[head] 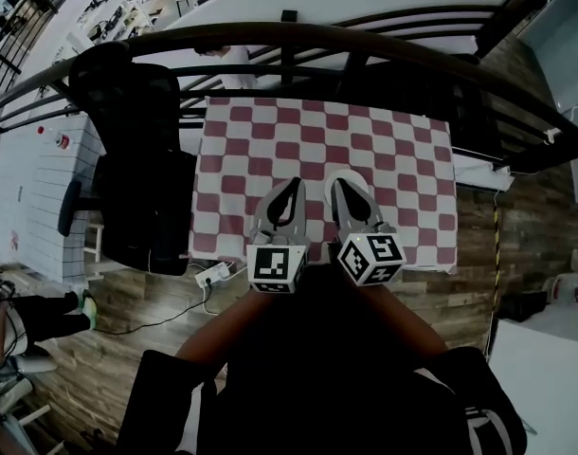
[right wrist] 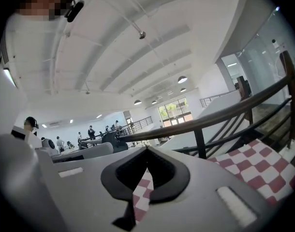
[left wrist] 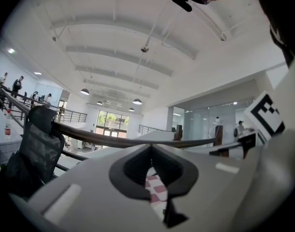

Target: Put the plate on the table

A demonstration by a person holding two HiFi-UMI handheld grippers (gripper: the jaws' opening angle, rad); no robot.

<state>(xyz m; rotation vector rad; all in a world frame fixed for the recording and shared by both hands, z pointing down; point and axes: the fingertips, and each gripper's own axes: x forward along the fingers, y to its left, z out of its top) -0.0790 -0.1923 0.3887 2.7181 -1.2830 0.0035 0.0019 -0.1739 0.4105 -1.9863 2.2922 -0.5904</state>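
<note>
- Head view: we hold the left gripper (head: 292, 188) and right gripper (head: 339, 184) side by side above the near edge of the table (head: 417, 173), which has a checked cloth (head: 365, 150) on it.
- Left gripper (left wrist: 150, 150): jaws pressed together, nothing between them.
- Right gripper (right wrist: 147, 150): likewise closed and empty.
- Plate: we cannot tell where it is.
- Chair (head: 128, 150) stands left of the table.
</note>
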